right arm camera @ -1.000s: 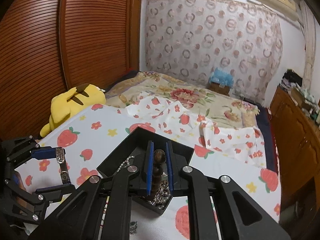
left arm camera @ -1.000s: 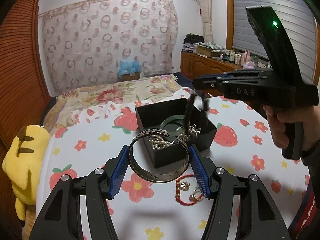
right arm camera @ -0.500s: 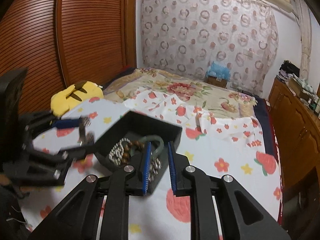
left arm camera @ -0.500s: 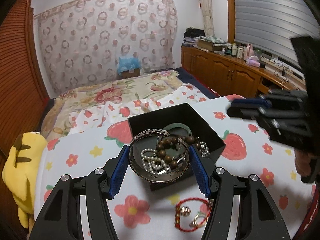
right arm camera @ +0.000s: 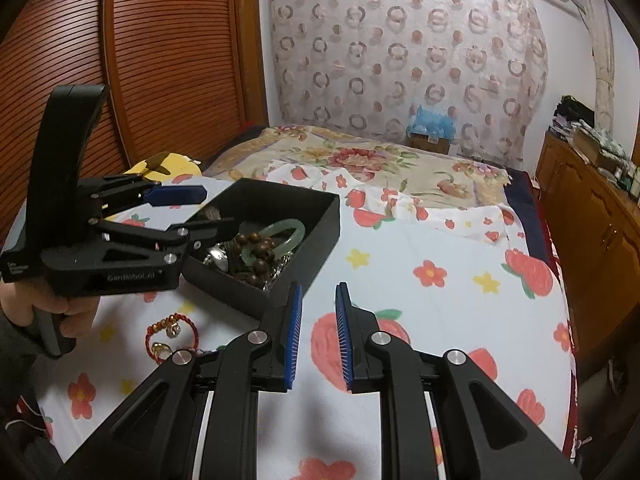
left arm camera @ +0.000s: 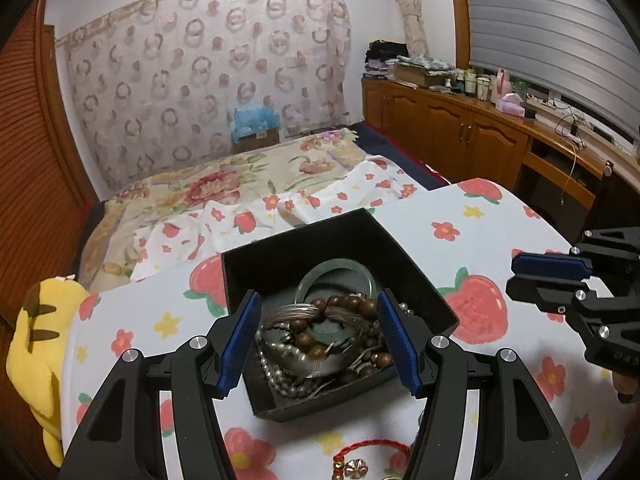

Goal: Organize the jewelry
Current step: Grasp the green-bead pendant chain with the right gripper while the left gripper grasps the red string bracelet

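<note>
A black open box (left arm camera: 304,240) (right arm camera: 316,216) stands on the strawberry-print cloth. It holds a green jade bangle (left arm camera: 340,268) (right arm camera: 288,228), a brown bead bracelet (left arm camera: 344,302) (right arm camera: 260,256), a silver bangle (left arm camera: 308,364) and pearl strands. My left gripper (left arm camera: 318,340) is open and empty, its jaws spread above the box's near side. My right gripper (right arm camera: 316,336) is slightly open and empty, right of the box over the cloth. A red cord bracelet with charms (right arm camera: 170,334) (left arm camera: 368,458) lies on the cloth in front of the box.
A yellow plush toy (left arm camera: 36,344) lies at the bed's left edge. A floral bedspread (right arm camera: 360,160) stretches behind the box. Wooden cabinets (left arm camera: 472,136) run along the right wall. A wooden slatted wardrobe (right arm camera: 140,60) stands to the left.
My left gripper let the silver bangle go into the box and opened wider. My right gripper dropped the brown bead bracelet into the box and drew back to the right.
</note>
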`<state>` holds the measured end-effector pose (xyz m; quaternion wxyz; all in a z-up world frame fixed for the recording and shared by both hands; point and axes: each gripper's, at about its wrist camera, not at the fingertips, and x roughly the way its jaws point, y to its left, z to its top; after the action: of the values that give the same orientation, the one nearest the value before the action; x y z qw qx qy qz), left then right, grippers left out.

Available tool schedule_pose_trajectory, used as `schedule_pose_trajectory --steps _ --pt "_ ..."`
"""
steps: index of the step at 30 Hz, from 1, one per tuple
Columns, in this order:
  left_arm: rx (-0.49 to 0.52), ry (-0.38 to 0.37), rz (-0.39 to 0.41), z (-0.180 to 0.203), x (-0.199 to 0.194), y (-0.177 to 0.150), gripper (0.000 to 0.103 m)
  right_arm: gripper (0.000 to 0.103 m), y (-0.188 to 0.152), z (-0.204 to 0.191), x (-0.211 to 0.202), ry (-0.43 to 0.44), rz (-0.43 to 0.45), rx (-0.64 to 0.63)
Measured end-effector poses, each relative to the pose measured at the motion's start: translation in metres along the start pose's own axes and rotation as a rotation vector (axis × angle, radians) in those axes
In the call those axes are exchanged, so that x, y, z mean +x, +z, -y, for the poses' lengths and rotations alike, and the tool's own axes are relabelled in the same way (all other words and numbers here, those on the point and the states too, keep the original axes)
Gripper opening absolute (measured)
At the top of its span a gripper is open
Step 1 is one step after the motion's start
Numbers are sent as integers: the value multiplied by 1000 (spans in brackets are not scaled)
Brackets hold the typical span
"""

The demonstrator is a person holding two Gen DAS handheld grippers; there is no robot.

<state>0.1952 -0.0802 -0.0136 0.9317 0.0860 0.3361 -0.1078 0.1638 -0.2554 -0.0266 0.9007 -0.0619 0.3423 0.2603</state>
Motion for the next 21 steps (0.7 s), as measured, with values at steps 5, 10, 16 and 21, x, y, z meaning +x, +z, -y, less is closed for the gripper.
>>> schedule_pose_trajectory --steps 5,10,16,21 --pt "2 6 9 1 -3 1 59 19 -4 2 -1 6 1 6" --pt "-14 -1 29 -4 -19 -10 66 19 -15 -10 2 45 -15 -7" --pt "-20 -12 47 -9 -42 -30 67 19 -24 -36 17 90 -69 -45" --pt "-35 -27 43 -11 -58 -49 69 19 -33 -59 37 119 -153 -96"
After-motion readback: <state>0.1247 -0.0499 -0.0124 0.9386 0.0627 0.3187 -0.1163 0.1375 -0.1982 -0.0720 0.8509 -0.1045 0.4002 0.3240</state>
